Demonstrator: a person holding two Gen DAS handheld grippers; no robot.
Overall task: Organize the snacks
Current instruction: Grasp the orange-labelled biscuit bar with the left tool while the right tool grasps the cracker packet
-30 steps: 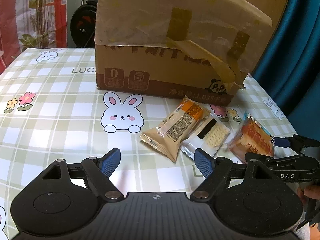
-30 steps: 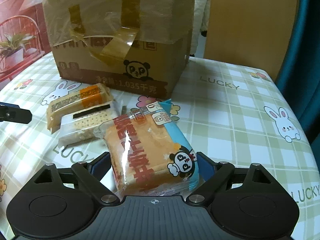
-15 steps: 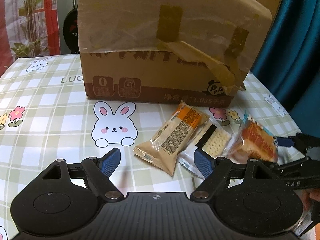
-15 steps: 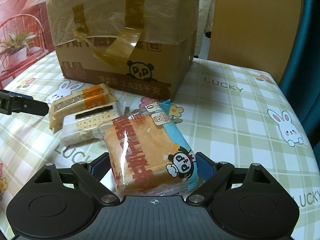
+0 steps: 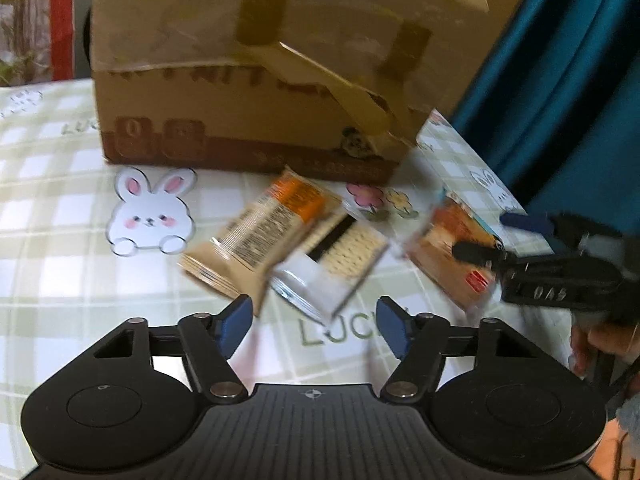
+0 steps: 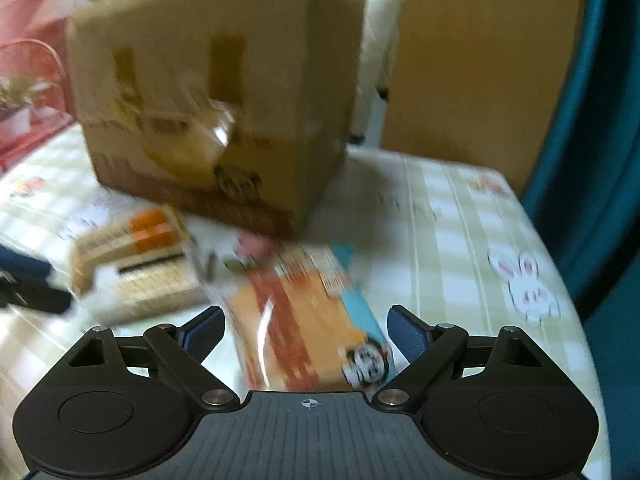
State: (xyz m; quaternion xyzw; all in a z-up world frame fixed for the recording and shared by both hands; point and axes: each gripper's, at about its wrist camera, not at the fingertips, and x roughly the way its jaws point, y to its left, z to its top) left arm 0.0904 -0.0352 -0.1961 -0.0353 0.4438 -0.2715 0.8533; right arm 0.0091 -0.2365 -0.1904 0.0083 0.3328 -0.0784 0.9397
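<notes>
Right claw (image 6: 306, 332) straddles bread packet (image 6: 308, 320), unclamped.

A home, by all signs. Bunny-print checked tablecloth (image 5: 60, 184), teal curtain (image 5: 560, 80), potted plant (image 6: 16, 96), taped cardboard box (image 5: 248, 80).
</notes>
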